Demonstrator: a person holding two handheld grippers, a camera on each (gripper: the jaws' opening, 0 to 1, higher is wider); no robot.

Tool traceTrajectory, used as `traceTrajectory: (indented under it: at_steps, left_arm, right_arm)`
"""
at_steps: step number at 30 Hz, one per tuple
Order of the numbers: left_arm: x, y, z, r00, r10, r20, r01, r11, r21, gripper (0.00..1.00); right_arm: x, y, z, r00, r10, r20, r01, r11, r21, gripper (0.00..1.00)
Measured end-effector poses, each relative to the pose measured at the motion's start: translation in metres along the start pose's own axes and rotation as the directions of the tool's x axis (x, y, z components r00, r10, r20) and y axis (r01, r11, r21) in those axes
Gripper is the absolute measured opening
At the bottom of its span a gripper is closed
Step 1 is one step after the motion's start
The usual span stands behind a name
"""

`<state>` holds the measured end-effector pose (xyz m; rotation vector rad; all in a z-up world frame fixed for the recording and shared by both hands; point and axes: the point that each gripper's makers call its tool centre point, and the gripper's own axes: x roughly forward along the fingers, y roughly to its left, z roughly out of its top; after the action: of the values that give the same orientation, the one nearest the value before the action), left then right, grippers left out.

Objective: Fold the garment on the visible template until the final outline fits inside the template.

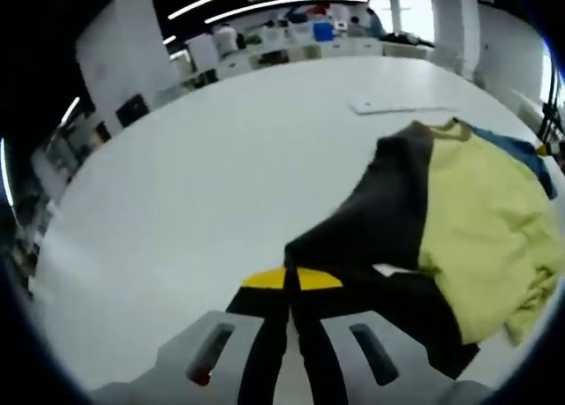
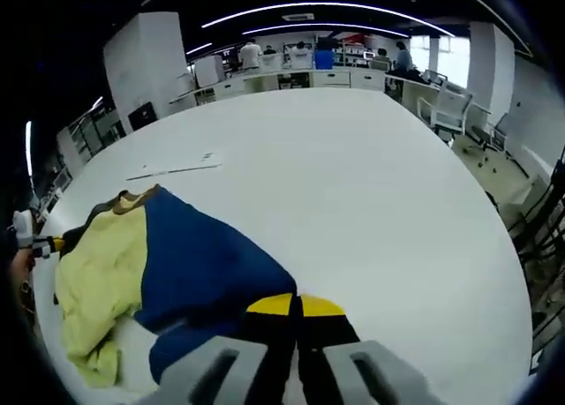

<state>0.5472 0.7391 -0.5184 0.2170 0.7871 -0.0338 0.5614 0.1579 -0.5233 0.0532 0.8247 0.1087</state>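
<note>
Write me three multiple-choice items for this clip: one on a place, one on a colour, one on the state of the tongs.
1. Where does the garment lie?
A. On the white table
B. On a chair
C. On the floor

2. In the right gripper view, what colour is the cloth at the right tongs?
A. Red
B. Blue
C. White

3. How do the left tongs stand?
A. Wide open above the cloth
B. Shut on a dark part of the garment
C. Shut on a sheet of paper

Answers:
1. A: it spreads over the white table.
2. B: the blue panel runs down to the yellow tips.
3. B: the tips meet with the dark sleeve pinched between them.
</note>
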Motion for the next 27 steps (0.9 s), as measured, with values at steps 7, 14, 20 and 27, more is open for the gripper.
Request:
traceTrajectory:
  at_steps: [7,14,20,27]
  left_arm:
    - [0.001,0.013,0.001,0.999,0.037,-0.016,-0.036,0.997,0.072,0.0]
    - [0.003,0.028,0.005,0.997,0.073,-0.017,-0.071,0.995,0.075,0.0]
    - [0.003,0.027,0.008,0.999,0.053,-0.012,-0.052,0.996,0.068,0.0]
    - [-0.007,0.024,0.012,0.998,0.053,0.028,-0.055,0.996,0.071,0.24]
  right_arm:
    - [-0.001,-0.008,0.003,1.0,-0.019,-0.003,0.019,1.0,-0.017,0.0]
    - [-0.003,-0.015,0.014,0.999,-0.042,0.02,0.043,0.999,-0.023,0.0]
    - [-0.001,-0.016,0.014,0.999,-0.038,0.013,0.038,0.999,-0.015,0.0]
    - [-0.004,-0.005,0.01,1.0,-0.026,-0.001,0.026,0.999,-0.026,0.04]
